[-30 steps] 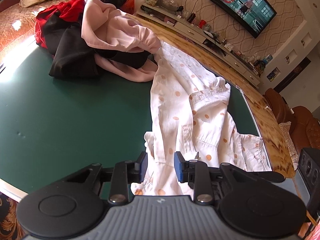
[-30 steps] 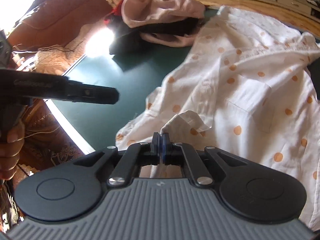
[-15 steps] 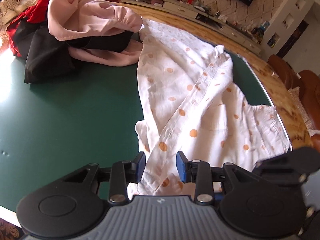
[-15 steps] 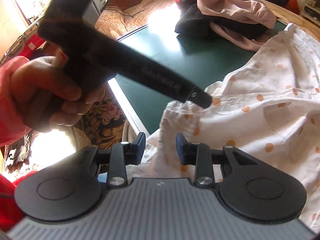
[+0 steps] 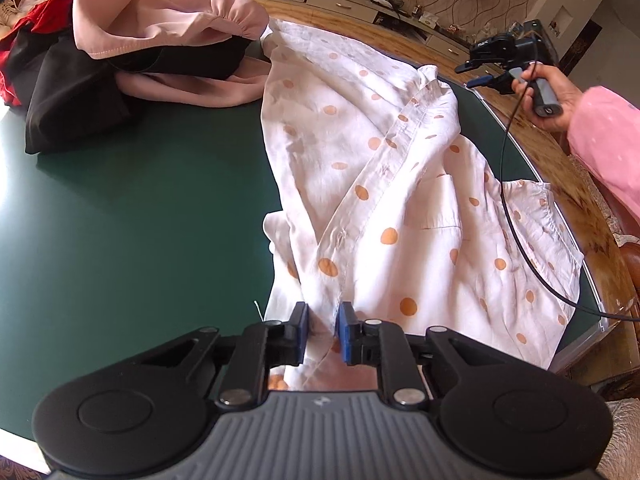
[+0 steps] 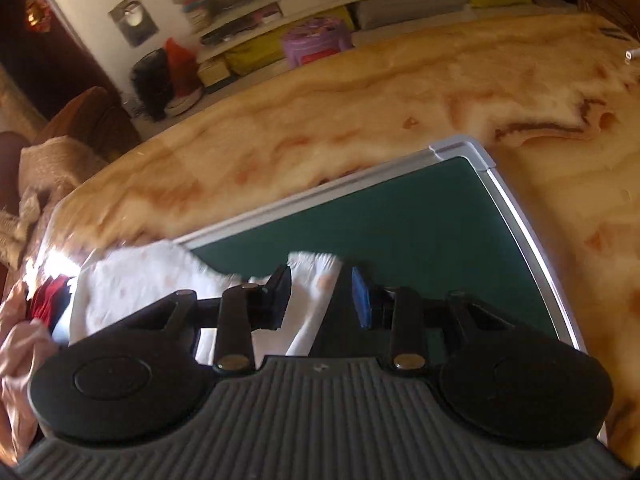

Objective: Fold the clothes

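A white shirt with orange dots point(image 5: 400, 184) lies spread on the green mat point(image 5: 140, 220), its button strip running toward me. My left gripper point(image 5: 323, 332) is low over the shirt's near hem. Its jaws are closing, with a fold of the hem between the blue pads point(image 5: 345, 332) and a gap still showing. In the same view a hand in a pink sleeve holds my right gripper point(image 5: 472, 74) above the shirt's far right side. In the right wrist view this right gripper point(image 6: 320, 296) stands open over a blurred shirt edge point(image 6: 316, 268) near the mat's corner point(image 6: 460, 152), gripping nothing.
A heap of pink, black and red clothes point(image 5: 160, 12) sits on the far left of the mat. A black cable point(image 5: 508, 200) hangs from the right hand across the shirt. Around the mat runs the wooden tabletop point(image 6: 360, 100), with shelves and a sofa beyond it.
The right gripper let go of the shirt's hem, opened and swung far across to the mat's other corner. The left gripper sank onto the hem and its jaws narrowed around a fold.
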Demonstrator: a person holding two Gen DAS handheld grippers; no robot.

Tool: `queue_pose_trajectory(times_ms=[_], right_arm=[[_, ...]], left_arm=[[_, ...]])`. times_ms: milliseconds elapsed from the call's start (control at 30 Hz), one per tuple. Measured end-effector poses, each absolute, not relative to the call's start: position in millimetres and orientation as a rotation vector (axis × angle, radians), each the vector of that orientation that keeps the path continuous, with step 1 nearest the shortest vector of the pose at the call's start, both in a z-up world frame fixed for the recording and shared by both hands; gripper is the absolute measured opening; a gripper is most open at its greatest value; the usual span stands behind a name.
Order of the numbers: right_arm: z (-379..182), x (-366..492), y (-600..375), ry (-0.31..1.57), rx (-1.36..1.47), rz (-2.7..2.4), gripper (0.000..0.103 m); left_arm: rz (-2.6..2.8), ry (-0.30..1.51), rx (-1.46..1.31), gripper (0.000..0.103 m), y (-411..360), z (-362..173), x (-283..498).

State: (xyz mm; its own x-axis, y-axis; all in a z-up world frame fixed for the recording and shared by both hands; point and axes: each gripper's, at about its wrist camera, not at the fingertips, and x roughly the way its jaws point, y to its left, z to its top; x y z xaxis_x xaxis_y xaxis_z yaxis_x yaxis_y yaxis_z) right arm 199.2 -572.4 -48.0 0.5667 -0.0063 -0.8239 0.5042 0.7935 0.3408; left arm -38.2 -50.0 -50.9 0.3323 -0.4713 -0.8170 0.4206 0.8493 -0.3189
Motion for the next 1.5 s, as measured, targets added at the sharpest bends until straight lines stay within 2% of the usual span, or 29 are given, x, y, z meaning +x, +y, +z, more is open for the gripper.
queue_pose_trajectory(times_ms=[100, 300, 700, 733, 833, 867, 1067, 1300, 1500], right_arm=[[-73, 232, -581, 0.996, 0.631, -0.363, 0.039], [-76, 263, -552, 1.068, 0.463, -0.329, 0.039], [-72, 269, -519, 1.150, 0.170, -0.196, 0.039], [-73, 268, -518, 1.152, 0.152, -0.196, 0.034], [-73, 264, -518, 1.141, 0.150, -0.192, 0.008], [-74, 263, -517, 1.139, 0.133, -0.199, 0.007], [-51, 242, -526, 1.021, 0.194, -0.195, 0.006], [22, 215, -522, 0.796, 0.279, -0.119, 0.006], [71, 256, -461, 0.697, 0.296, -0.001, 0.006]], left_arm=[[-0.592, 1.088, -0.054, 0.015, -49, -51, -37], [-0.613, 1.085, -0.033, 0.010, -52, -52, -36], [-0.624, 1.080, -0.038, 0.010, -53, -54, -34], [-0.622, 1.080, -0.038, 0.010, -53, -54, -34], [-0.613, 1.076, -0.036, 0.008, -54, -54, -34], [-0.611, 1.072, -0.031, 0.008, -55, -54, -35], [-0.607, 1.049, -0.015, 0.006, -56, -53, -41], [-0.590, 1.030, -0.020, 0.006, -55, -51, -48], [-0.563, 1.029, -0.038, 0.005, -51, -49, -55]])
